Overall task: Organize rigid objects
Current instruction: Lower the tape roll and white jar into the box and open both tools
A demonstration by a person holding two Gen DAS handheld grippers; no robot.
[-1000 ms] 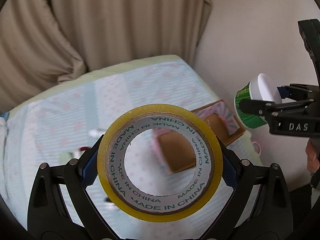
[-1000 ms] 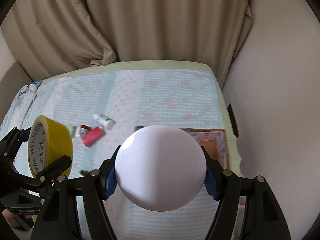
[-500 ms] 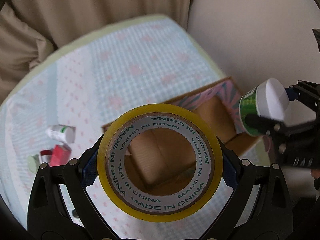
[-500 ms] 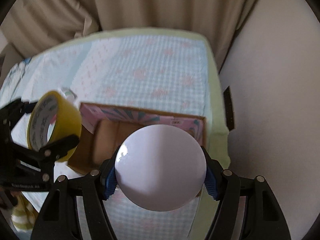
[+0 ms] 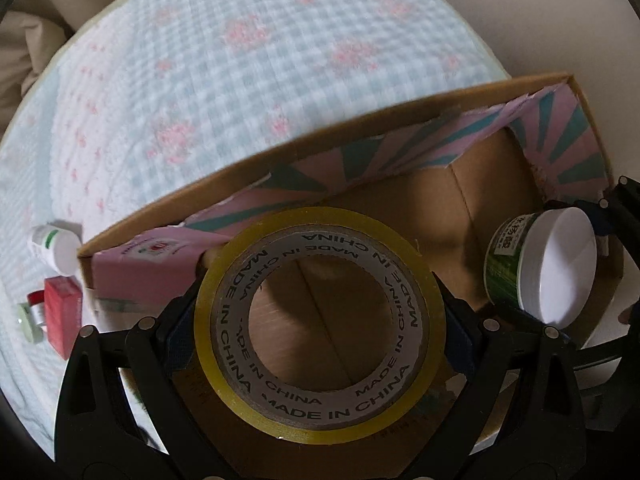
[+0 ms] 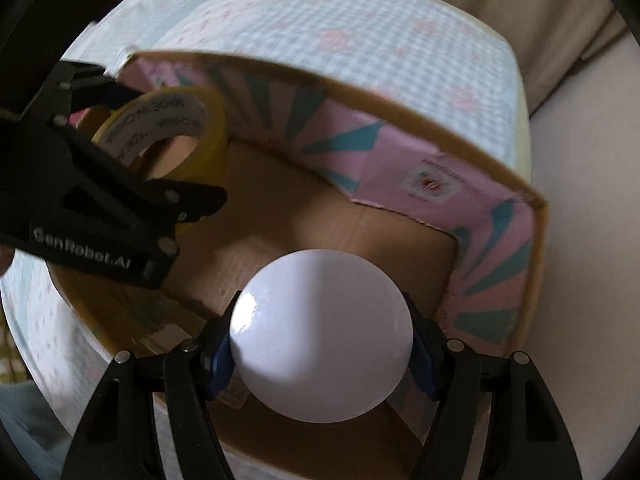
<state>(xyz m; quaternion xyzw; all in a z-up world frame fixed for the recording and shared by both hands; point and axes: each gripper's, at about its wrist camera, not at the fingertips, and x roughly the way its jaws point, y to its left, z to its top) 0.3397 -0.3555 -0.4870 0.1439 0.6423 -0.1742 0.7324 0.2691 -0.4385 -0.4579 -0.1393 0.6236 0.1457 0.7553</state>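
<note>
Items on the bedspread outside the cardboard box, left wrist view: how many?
3, clustered left of the box: a white bottle, a red box, a pale green-capped item. Others may be hidden.

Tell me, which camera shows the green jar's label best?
The left wrist view: the green jar appears side-on there, label and white lid both visible. The right wrist view shows only its round white lid, hiding the label.

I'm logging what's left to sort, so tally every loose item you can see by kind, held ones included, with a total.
Tape roll, held in left tool: 1
Green jar with white lid, held in right tool: 1
White bottle on the bedspread: 1
Red box: 1
Small pale green item, unclear: 1
Total: 5
</note>
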